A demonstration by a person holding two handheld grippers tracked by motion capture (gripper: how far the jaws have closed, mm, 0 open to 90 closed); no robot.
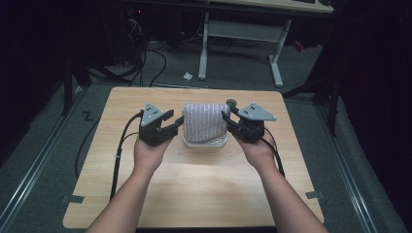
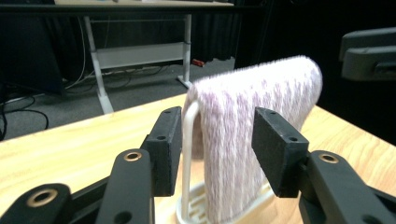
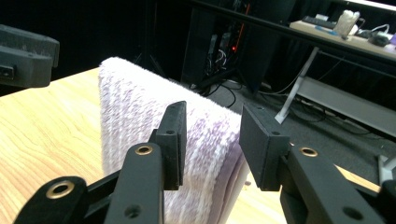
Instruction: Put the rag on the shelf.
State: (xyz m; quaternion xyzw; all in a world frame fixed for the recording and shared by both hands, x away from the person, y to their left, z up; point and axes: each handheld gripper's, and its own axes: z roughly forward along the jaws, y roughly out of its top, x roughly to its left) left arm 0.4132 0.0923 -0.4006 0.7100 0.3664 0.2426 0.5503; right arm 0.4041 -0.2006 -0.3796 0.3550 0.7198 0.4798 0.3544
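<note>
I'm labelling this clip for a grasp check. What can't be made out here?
- High view: the white rack under the white-and-purple knitted towel is mostly covered by the towel.
- Left gripper view: the rack's base is cut by the bottom edge.
- Right gripper view: the towel's lower hem sits behind the right gripper.

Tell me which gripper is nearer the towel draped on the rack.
Roughly equal; the right gripper looks marginally nearer, at the towel's right edge. The left gripper sits just off its left edge. Both jaws open.
</note>
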